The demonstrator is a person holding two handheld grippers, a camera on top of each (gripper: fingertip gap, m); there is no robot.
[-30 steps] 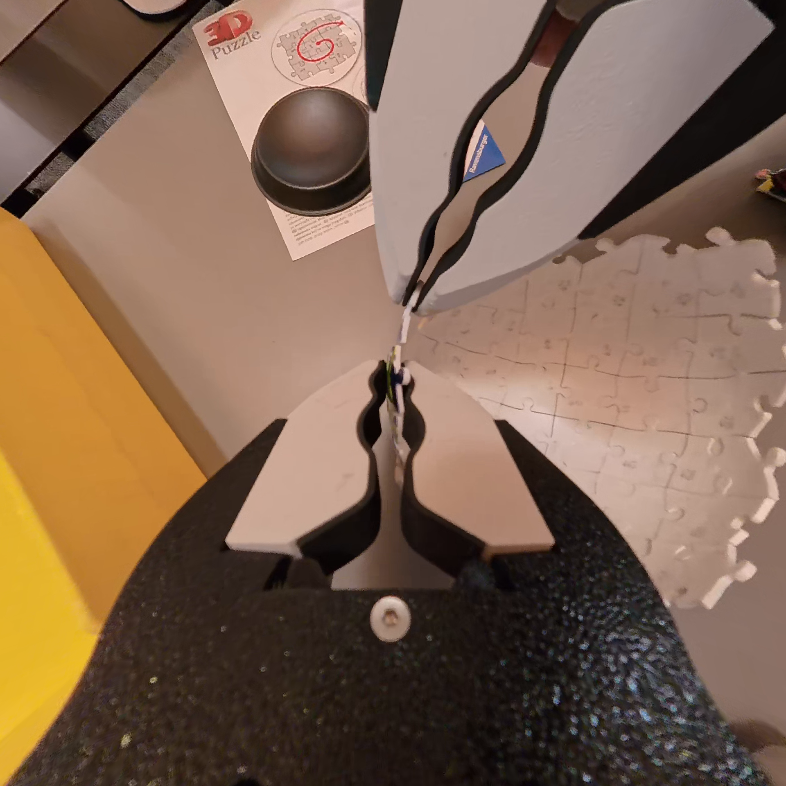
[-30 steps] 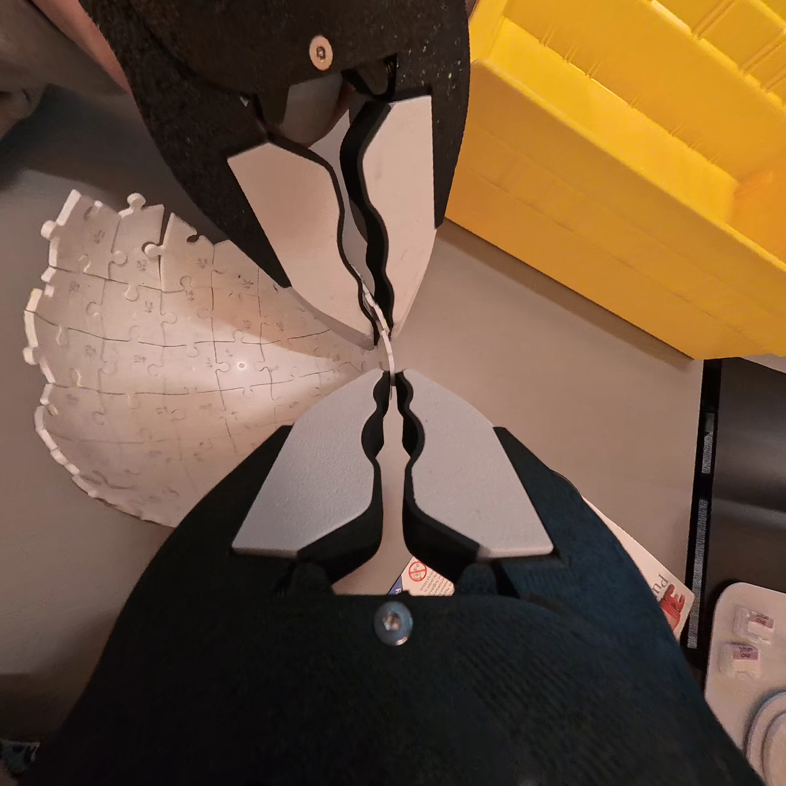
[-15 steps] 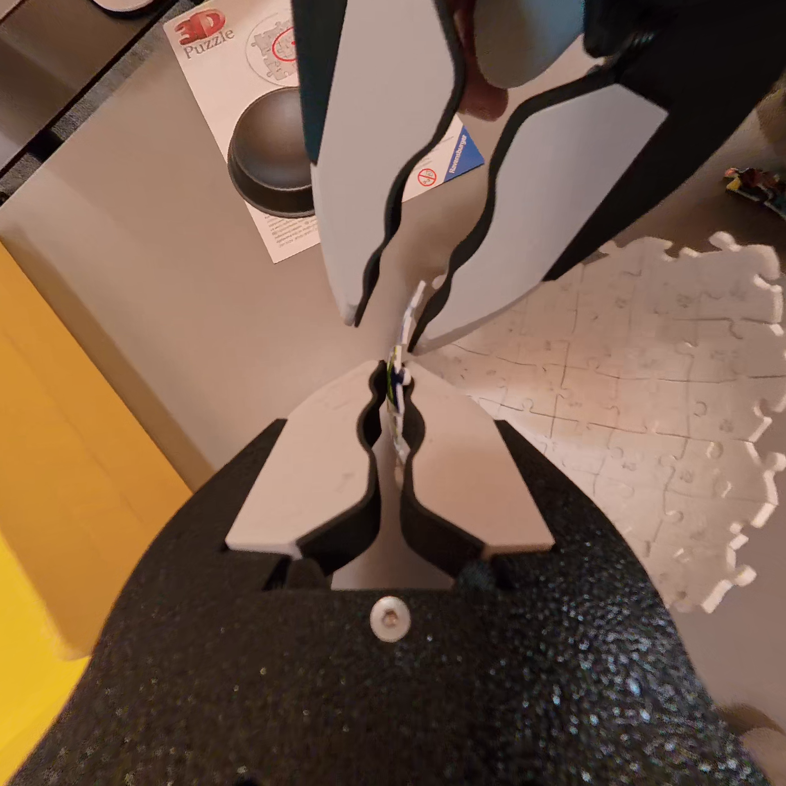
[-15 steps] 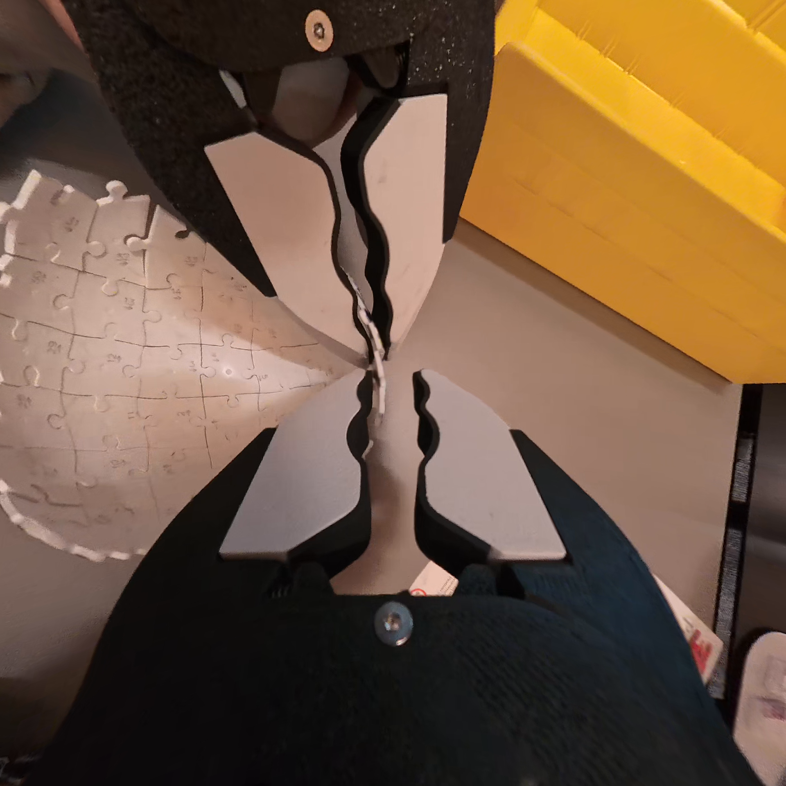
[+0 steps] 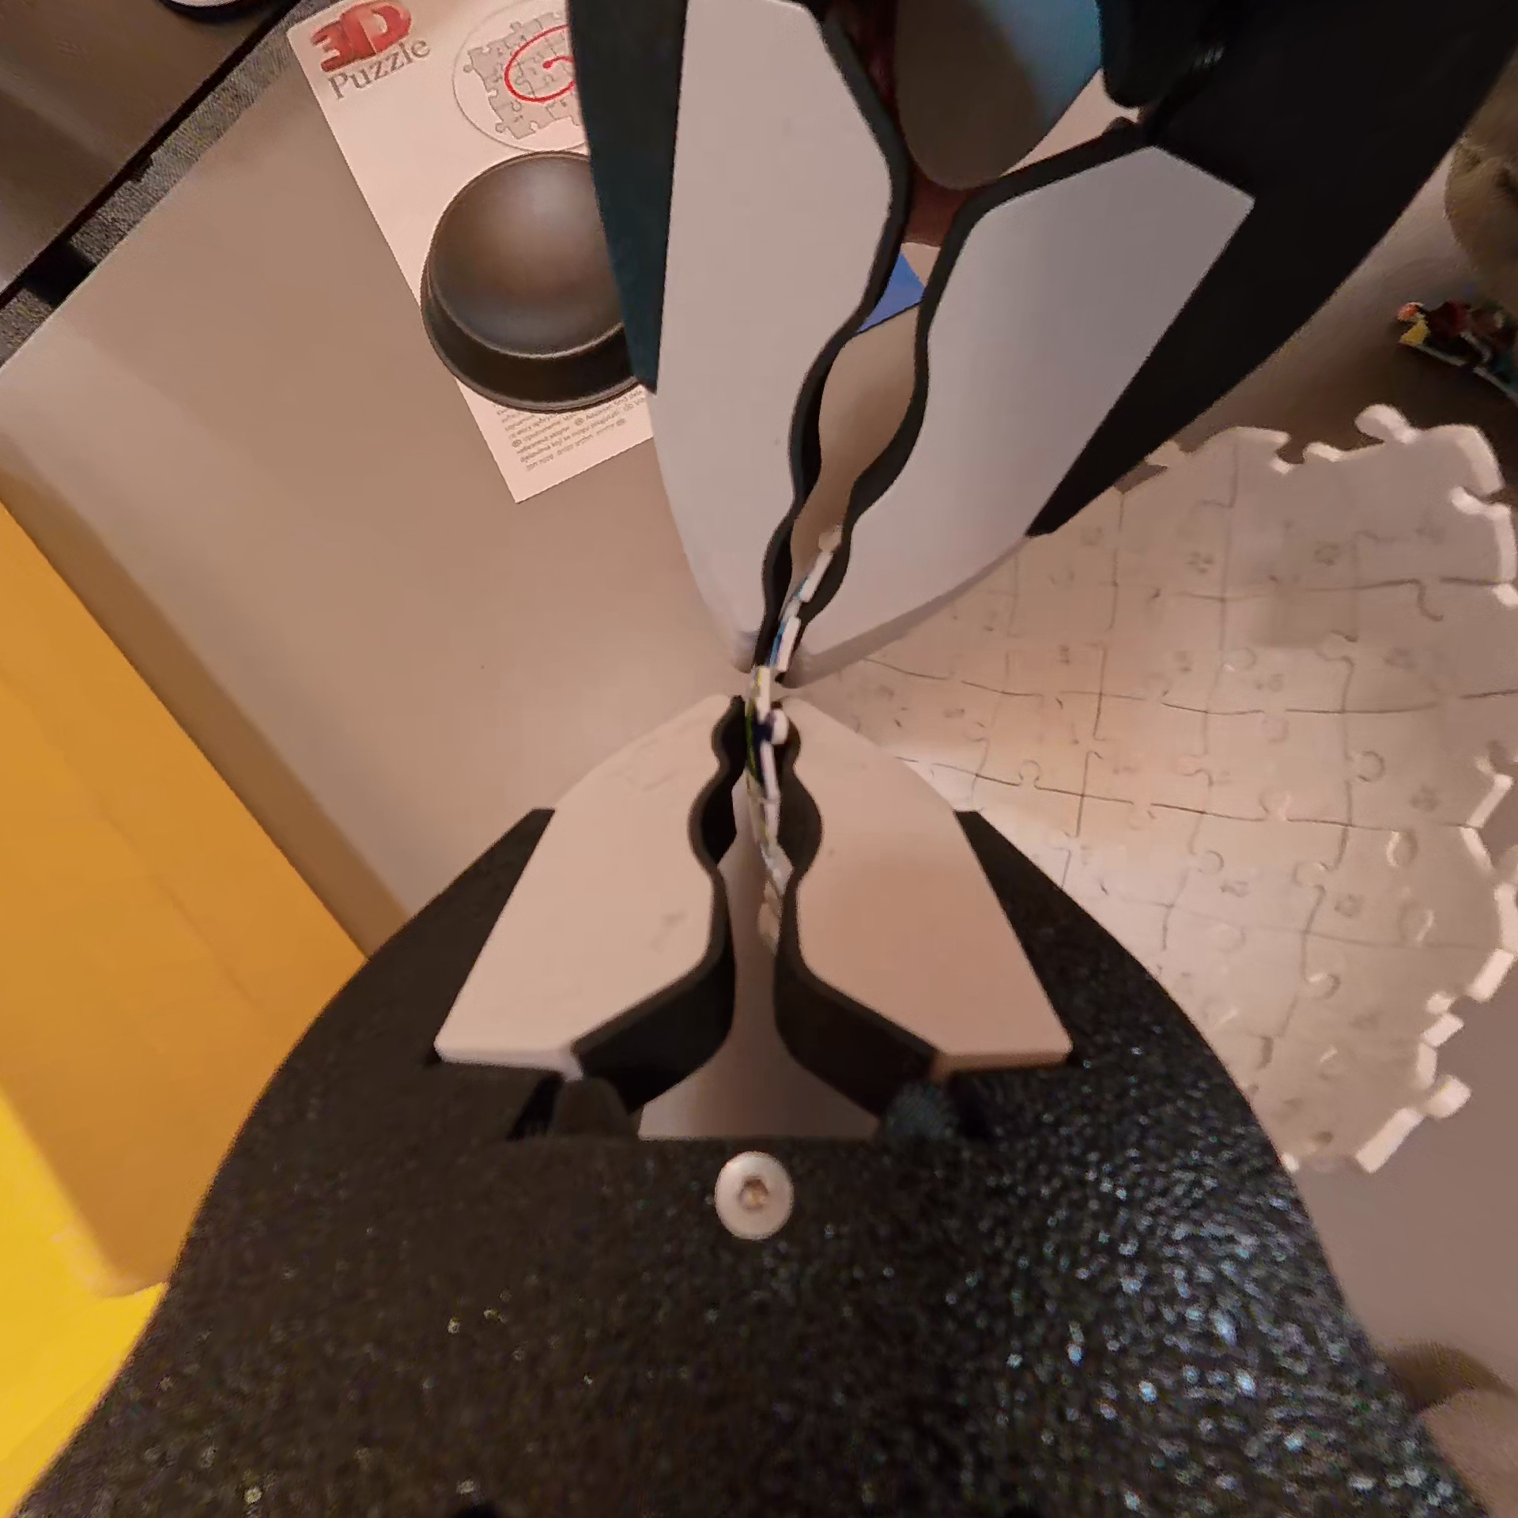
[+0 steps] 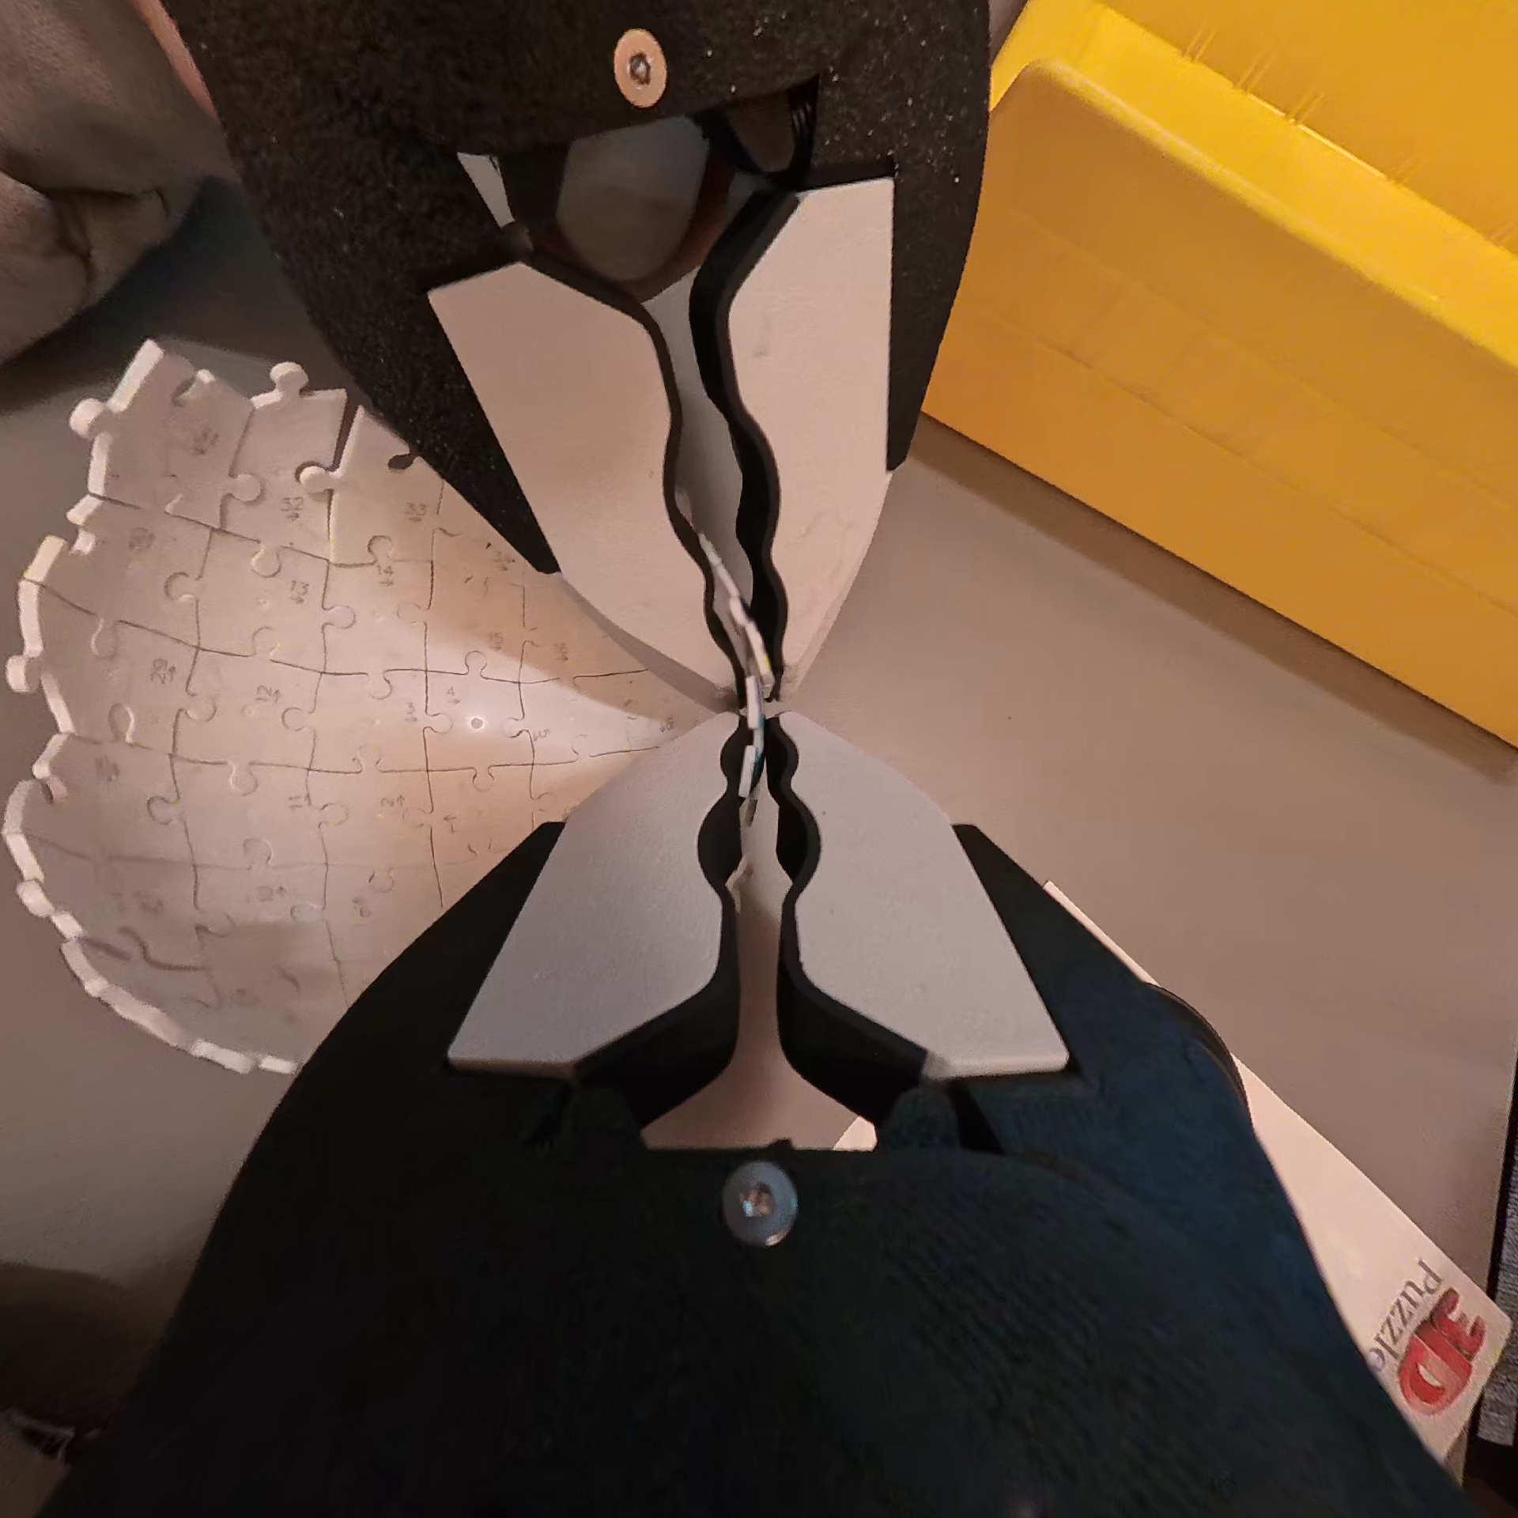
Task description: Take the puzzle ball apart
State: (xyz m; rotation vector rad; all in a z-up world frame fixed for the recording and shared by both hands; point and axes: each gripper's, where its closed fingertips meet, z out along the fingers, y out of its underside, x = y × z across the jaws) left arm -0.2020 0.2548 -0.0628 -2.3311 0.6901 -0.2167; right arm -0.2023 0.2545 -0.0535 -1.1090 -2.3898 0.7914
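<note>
A short strip of joined puzzle pieces [image 5: 768,760] hangs edge-on between the two grippers, above the grey table. My left gripper [image 5: 760,716] is shut on its near end. My right gripper [image 5: 774,657] comes in from the top and is shut on its far end, tip to tip with the left. In the right wrist view the strip [image 6: 752,760] sits in my right gripper [image 6: 760,729], with the left gripper [image 6: 752,686] opposite. The rest of the puzzle ball, an open white shell [image 5: 1191,780] of joined pieces, lies on the table and also shows in the right wrist view [image 6: 246,698].
A yellow bin [image 5: 123,821] stands by the table; it also shows in the right wrist view [image 6: 1273,411]. A paper leaflet [image 5: 386,164] carries a black round stand [image 5: 526,279]. Small coloured pieces [image 5: 1454,333] lie beyond the shell. A person's sleeve [image 6: 82,246] is nearby. The grippers are tip to tip, or close to it.
My right gripper opened half a second ago and has now shut again on the strip, deeper onto it. My left gripper has kept its hold throughout.
</note>
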